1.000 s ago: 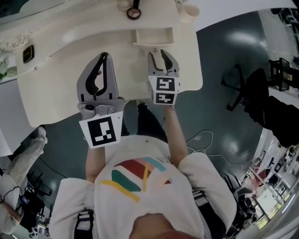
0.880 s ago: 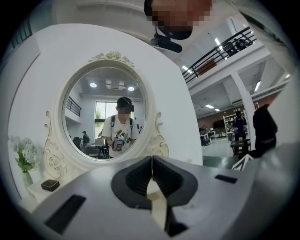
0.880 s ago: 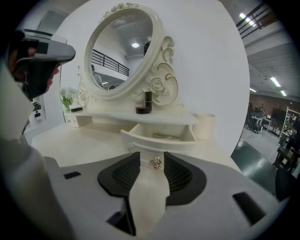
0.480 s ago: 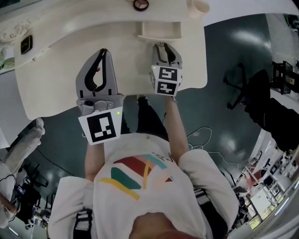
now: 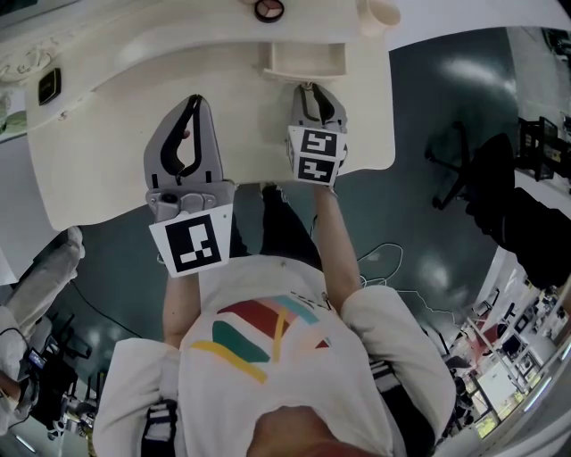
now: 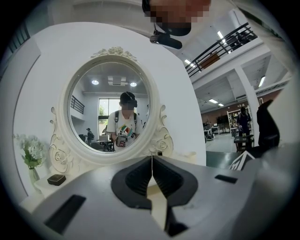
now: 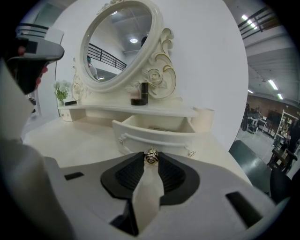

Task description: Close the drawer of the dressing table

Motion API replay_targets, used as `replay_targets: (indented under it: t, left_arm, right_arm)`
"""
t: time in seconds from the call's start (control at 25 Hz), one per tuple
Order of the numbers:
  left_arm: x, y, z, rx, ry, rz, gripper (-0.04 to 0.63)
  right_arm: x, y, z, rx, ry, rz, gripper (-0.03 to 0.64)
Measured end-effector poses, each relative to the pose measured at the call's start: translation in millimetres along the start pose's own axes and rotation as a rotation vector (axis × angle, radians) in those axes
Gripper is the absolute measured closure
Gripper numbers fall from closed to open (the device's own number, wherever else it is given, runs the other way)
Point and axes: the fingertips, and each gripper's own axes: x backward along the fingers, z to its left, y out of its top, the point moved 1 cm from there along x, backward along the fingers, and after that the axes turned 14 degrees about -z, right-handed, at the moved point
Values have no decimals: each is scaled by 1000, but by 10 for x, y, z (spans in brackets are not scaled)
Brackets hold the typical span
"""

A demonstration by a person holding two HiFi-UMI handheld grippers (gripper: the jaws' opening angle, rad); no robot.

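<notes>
The cream dressing table has a small drawer standing open at its back; in the right gripper view the drawer shows its curved front and a brass knob. My right gripper has just been closing, and its two pads now press on that knob from both sides. In the head view the right gripper points at the drawer front. My left gripper hovers over the tabletop to the left, shut and empty, its jaws meeting in a line.
An oval mirror in a carved frame rises behind the table. On the back shelf stand a dark bottle, a round compact and a cup. A small black box sits left. An office chair stands right.
The right gripper's jaws have narrowed and come in on the drawer's knob. The left gripper stays shut and has hardly shifted.
</notes>
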Motion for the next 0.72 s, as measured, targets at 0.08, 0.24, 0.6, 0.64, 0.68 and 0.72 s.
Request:
replay_targets:
  t: [0.08, 0.24, 0.6, 0.64, 0.68, 0.72]
  left_arm:
    - [0, 12, 8, 2, 4, -3, 589]
    - [-5, 31, 29, 4, 8, -9, 589]
    - [1, 3, 44, 9, 10, -1, 589]
    - [-1, 1, 45, 8, 10, -1, 589]
    - [-3, -2, 46, 7, 9, 0, 589]
    - [-5, -7, 48, 6, 9, 1, 589]
  right_arm:
    - [8, 2, 7, -3, 1, -1, 535]
    - [19, -38, -8, 5, -4, 13, 535]
    - [5, 58, 17, 13, -7, -14, 537]
    - [6, 73, 16, 14, -8, -19, 537]
    - [6, 92, 15, 14, -9, -25, 537]
    - [5, 113, 14, 14, -9, -31, 537]
